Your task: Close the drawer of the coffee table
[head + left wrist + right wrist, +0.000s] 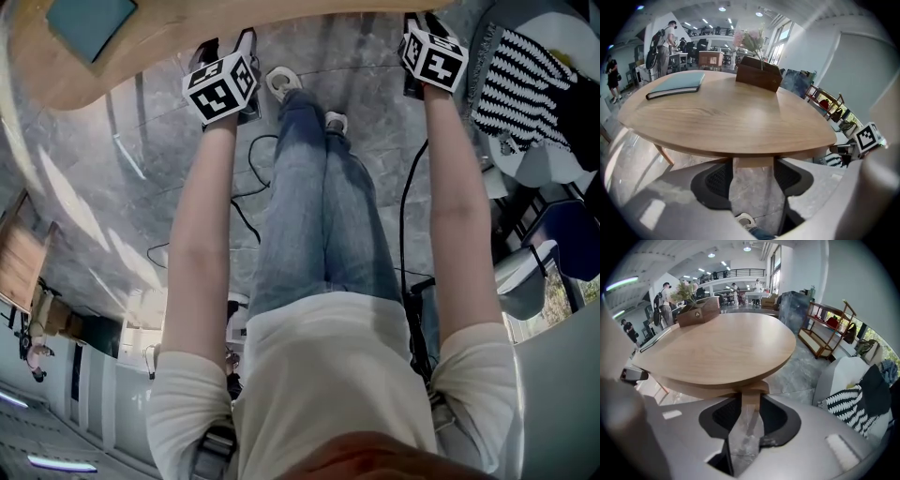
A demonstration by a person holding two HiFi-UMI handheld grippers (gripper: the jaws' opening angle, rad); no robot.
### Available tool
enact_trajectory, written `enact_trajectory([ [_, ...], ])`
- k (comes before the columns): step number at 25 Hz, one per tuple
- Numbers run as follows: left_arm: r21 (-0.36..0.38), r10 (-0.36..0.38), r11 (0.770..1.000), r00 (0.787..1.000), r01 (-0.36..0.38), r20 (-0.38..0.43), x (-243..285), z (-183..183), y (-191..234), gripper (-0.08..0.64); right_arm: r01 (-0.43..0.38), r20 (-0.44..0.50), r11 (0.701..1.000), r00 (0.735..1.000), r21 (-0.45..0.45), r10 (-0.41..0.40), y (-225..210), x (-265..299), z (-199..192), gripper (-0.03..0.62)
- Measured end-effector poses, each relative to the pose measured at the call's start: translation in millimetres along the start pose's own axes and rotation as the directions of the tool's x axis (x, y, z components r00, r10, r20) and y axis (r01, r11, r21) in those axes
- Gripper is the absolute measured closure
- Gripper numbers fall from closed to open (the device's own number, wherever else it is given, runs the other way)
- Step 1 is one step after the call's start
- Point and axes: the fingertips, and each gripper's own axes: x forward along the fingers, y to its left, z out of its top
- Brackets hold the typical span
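The round wooden coffee table (722, 117) fills both gripper views; in the head view its rim (169, 42) runs across the top. Under its near edge a short wooden piece (753, 162), which I take for the drawer front, sits between my left gripper's (753, 169) wide-set jaws, and both pads lie against its sides. My right gripper (750, 406) holds a narrower wooden piece (750, 397) under the rim in the same way, its jaws closer together. In the head view the left gripper (228, 47) and the right gripper (422, 21) both reach the table edge.
A teal book (677, 84) and a wooden box with flowers (758, 74) lie on the tabletop. A chair with a striped cushion (520, 80) stands to the right. Cables (248, 202) trail over the marble floor by my legs. People (663, 40) stand far behind.
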Motion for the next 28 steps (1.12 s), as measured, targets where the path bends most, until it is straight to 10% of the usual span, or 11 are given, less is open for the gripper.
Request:
enact_trajectory([
  [10, -0.068, 0.038, 0.997, 0.995, -0.031, 0.090, -46.3, -19.7, -10.7, 0.549, -0.086, 0.141, 0.995, 0.986, -0.047, 0.092, 46.4, -44.6, 1.5, 0.591],
  [28, -0.187, -0.051, 0.978, 0.976, 0.092, 0.214, -183.0, -60.0, -101.6, 0.558, -0.349, 0.262, 0.925, 0.888, -0.150, 0.377, 100.5, -230.8, -39.1, 0.592],
])
